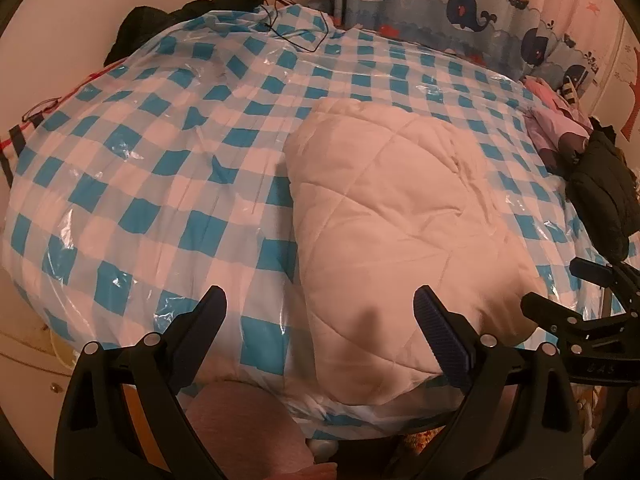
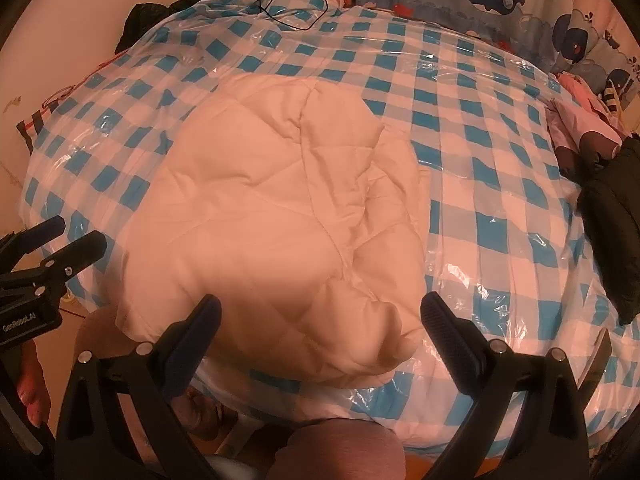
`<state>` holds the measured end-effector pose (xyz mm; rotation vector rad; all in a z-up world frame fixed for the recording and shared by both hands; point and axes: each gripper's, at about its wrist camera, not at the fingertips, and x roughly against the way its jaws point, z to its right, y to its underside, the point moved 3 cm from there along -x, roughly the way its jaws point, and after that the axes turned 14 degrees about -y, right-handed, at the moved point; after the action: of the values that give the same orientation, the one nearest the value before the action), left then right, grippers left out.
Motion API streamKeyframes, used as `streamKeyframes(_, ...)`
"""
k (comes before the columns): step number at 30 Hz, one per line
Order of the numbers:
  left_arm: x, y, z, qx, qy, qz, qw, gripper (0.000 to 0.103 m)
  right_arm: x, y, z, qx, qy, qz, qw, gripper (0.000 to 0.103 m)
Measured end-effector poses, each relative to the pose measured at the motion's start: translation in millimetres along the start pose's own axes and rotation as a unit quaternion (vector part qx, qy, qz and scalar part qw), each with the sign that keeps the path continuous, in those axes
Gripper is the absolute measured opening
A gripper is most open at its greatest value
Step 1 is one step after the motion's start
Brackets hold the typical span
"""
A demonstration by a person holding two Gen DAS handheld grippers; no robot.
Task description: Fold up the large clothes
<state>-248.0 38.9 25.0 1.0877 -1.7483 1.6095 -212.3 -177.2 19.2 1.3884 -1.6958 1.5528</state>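
Note:
A white quilted garment (image 1: 400, 216) lies folded into a thick bundle on a bed with a blue-and-white checked plastic cover (image 1: 160, 160). In the right wrist view the bundle (image 2: 280, 216) fills the middle of the bed. My left gripper (image 1: 320, 312) is open and empty, held above the bundle's near left edge. My right gripper (image 2: 320, 316) is open and empty, above the bundle's near edge. The right gripper also shows at the right edge of the left wrist view (image 1: 560, 292), and the left gripper at the left edge of the right wrist view (image 2: 76, 236).
A dark jacket (image 1: 604, 184) and pink clothes (image 1: 556, 128) lie at the bed's right side. Black clothes (image 1: 188, 12) and a thin cable (image 1: 296, 36) lie at the far left corner. A whale-print curtain (image 1: 460, 4) hangs behind the bed.

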Motion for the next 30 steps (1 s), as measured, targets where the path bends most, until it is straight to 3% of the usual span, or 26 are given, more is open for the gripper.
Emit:
streamKeyframes(7, -6.1, 2.6, 0.9, -0.016, -0.025, -0.003, 0.9995, 0.095, -0.1, 0.5, -1.1, -0.001, 0.000, 0.000, 1.000, 0.096)
streamKeyframes(11, -7.8, 2.9, -1.0, -0.008, -0.017, -0.020, 0.9996, 0.095, -0.7, 0.9, -1.2, 0.000, 0.001, -0.003, 1.000, 0.096)
streamKeyframes(30, -6.5, 3.4, 3.7, -0.012, -0.002, -0.033, 0.9994, 0.095, -2.6, 3.4, -2.2, 0.000, 0.000, -0.005, 1.000, 0.096)
